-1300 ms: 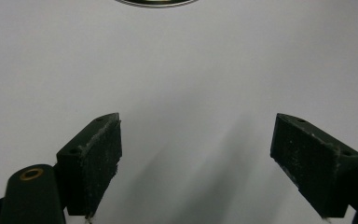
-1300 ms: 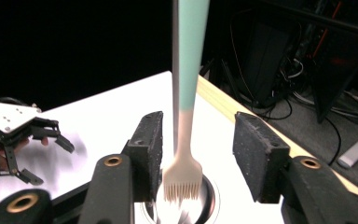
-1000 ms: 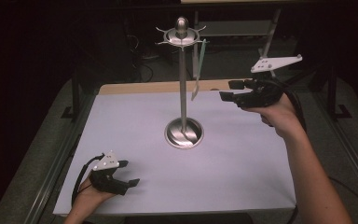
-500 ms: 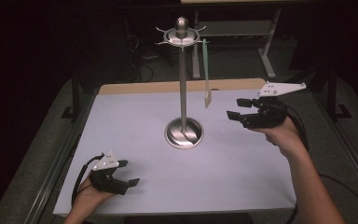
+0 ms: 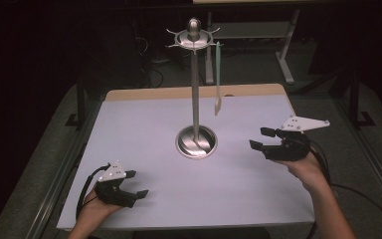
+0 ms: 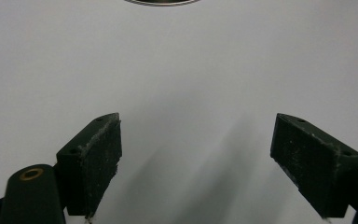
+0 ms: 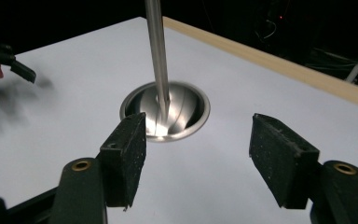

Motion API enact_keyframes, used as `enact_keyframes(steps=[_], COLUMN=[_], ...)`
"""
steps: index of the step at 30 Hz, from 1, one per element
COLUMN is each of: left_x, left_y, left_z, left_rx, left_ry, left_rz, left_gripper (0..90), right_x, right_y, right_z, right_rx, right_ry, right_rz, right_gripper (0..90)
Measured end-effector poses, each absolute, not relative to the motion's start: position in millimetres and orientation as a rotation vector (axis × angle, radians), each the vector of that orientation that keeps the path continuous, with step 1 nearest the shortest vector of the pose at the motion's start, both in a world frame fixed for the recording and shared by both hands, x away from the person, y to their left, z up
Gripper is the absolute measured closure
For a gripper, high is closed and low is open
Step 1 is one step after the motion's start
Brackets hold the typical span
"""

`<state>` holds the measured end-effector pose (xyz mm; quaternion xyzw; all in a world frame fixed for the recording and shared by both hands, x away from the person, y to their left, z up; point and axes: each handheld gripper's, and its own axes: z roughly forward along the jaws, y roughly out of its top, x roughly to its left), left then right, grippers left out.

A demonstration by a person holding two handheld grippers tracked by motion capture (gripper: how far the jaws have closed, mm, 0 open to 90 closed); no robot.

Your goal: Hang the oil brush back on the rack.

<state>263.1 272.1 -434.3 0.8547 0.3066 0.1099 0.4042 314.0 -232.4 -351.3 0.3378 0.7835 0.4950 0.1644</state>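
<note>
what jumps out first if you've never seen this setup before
The tall shiny metal stand rises from its round base near the middle of the white table, with a pale green utensil hanging from a hook at its top. The right gripper sits low to the right of the base, jaws open with nothing between them. The left gripper rests at the near left corner, also open.

This looks like a lab or test room. A white table [image 5: 144, 124] with a wood edge stands alone in a dark room. Metal frame legs [image 5: 284, 50] and loose cables [image 5: 151, 74] sit on the floor behind it. A shiny metal stand [image 5: 195, 89] is on the table.
</note>
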Motion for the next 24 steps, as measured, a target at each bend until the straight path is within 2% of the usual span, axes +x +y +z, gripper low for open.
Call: enact_keyframes(steps=[15, 24], left_x=[263.7, 264.3], left_y=[274.3, 275.8], left_z=[-435.0, -436.5], left_rx=[2.175, 2.175], left_ry=[0.758, 0.774], left_rz=[0.287, 0.288], left_gripper=[16.1, 16.1], right_x=[300.8, 301.6], right_y=[-245.6, -243.2], right_z=[-409.4, -416.8], right_rx=[1.082, 1.089], right_ry=[2.281, 2.300], right_rz=[1.326, 1.315], right_gripper=[35.2, 33.7])
